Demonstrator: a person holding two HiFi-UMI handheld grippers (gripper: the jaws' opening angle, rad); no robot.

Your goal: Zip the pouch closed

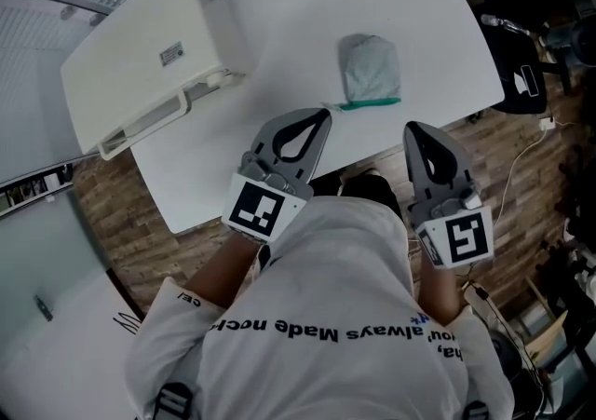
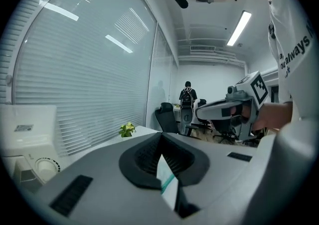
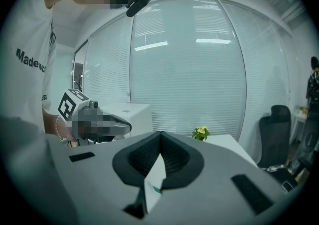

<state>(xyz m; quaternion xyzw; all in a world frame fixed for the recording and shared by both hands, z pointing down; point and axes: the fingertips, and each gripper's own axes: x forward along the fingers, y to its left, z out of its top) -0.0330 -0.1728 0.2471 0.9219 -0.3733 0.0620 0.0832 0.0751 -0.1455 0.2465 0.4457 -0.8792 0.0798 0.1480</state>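
The pouch (image 1: 370, 71) lay flat on the white table (image 1: 279, 27), towards its near right edge, with its teal zip band (image 1: 370, 104) along the near side, facing the operator. Neither tool touched it. The left gripper (image 1: 323, 114) hovered just near and left of the zip's left end, and the right gripper (image 1: 413, 129) hung off the table's near edge, to the right. Each gripper's own view showed the jaw tips pressed together with nothing between them. The step in hand appeared to be the approach. To do it well, one gripper should open and pinch the fabric at the zip's starting end to anchor it, while the other should take the slider tab and draw it straight along the band, keeping the fabric taut. The slider itself was too small to locate. The pouch looked like soft grey cloth, rounded at its far end and slightly puffed, and likely to bunch if left unanchored. The jaws were grey plastic with dark ribbed pads.
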